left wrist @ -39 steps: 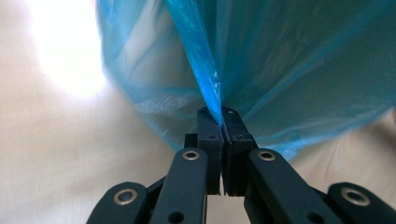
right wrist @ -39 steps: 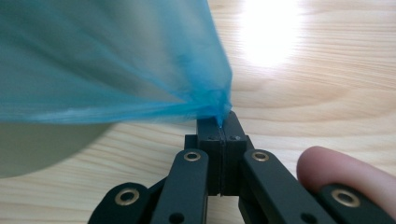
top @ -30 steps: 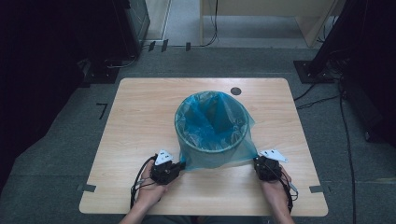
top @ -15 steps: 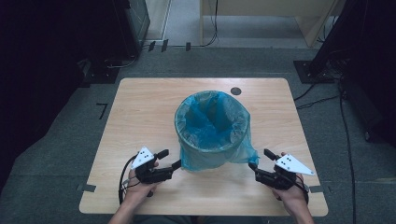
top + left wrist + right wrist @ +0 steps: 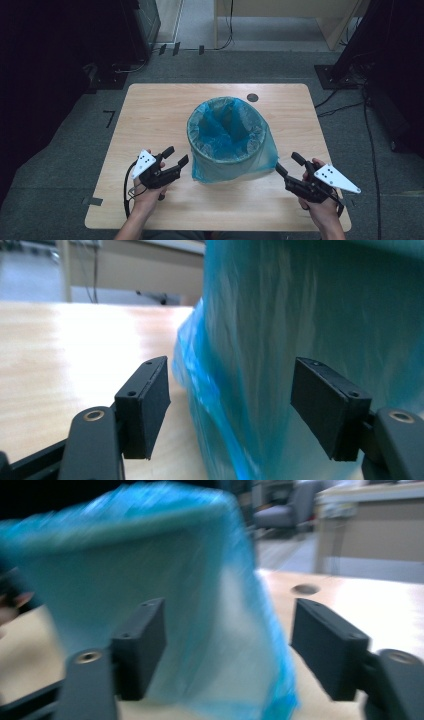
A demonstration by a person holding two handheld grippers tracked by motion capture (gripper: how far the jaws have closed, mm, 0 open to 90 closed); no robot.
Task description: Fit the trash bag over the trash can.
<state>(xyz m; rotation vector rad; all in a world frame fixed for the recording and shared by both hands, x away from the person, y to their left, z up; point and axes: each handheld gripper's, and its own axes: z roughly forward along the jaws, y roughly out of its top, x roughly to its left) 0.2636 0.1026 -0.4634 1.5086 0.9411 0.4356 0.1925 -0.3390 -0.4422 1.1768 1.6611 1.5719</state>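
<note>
Bin: a round waste bin (image 5: 226, 131) stood upright near the middle of the counter (image 5: 150, 110), a little toward the person's edge.
Liner: a blue plastic bag (image 5: 235, 162) lined the bin, its top folded over the rim and its loose skirt hanging down the outside to the counter on the near side.
Left hand-held gripper: the left hand-held gripper (image 5: 176, 156) was held just left of the bin's near side, jaws apart and pointed at the bag; nothing was pinched between them, and they had just been closing a little.
Right hand-held gripper: the right hand-held gripper (image 5: 289, 164) sat just right of the bin's near side, jaws likewise apart and clear of the plastic, also just closing a little.
Close look: in the left gripper view the bag (image 5: 280, 340) hung ahead of the pads (untouched, as far as the blur allowed).
Done: the bag looked seated over the rim all round.
Left: judging by the slack skirt, tidying or tucking the excess may remain.
</note>
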